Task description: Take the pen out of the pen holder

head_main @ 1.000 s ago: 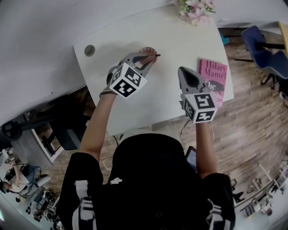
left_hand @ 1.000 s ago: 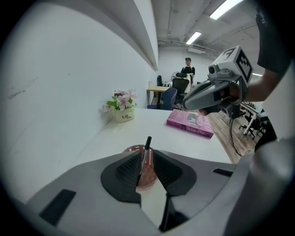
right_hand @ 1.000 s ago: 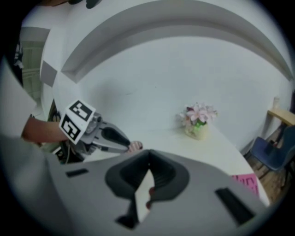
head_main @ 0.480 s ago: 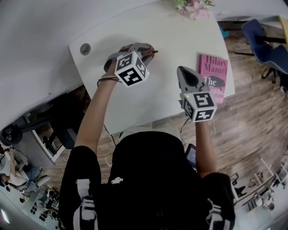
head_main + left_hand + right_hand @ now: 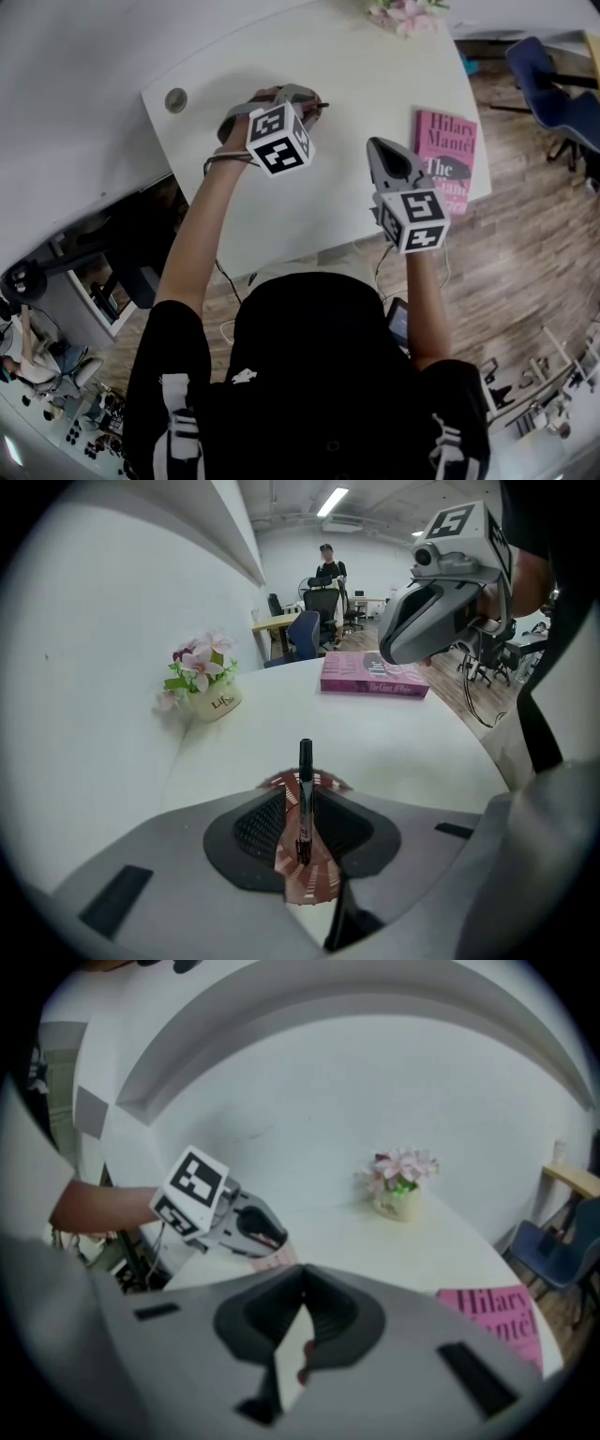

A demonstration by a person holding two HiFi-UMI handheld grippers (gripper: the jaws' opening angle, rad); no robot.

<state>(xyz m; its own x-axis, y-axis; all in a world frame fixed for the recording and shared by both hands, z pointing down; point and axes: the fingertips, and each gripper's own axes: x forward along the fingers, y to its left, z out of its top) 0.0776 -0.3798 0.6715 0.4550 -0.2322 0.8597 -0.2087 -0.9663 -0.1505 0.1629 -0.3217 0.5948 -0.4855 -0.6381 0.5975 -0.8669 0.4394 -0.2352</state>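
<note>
My left gripper (image 5: 302,101) is shut on a black pen (image 5: 305,794), whose far end pokes past the fingertips (image 5: 322,106). A pink patterned pen holder (image 5: 304,881) shows through the gap under the jaws and just past the tips. It also peeks out below the left gripper (image 5: 251,1226) as a pink edge, the same pen holder (image 5: 277,1259). In the head view the gripper hides it. My right gripper (image 5: 379,150) hovers over the white table (image 5: 356,66) to the right, shut with nothing in it.
A pink book (image 5: 443,159) lies at the table's right edge. A small pot of pink flowers (image 5: 405,17) stands at the far edge and a round cable grommet (image 5: 175,99) sits at the left corner. A blue chair (image 5: 553,89) and wooden floor lie beyond the table.
My left gripper has lifted and shifted a little left with the pen in it, and it now covers the holder in the head view. The right gripper has hardly moved.
</note>
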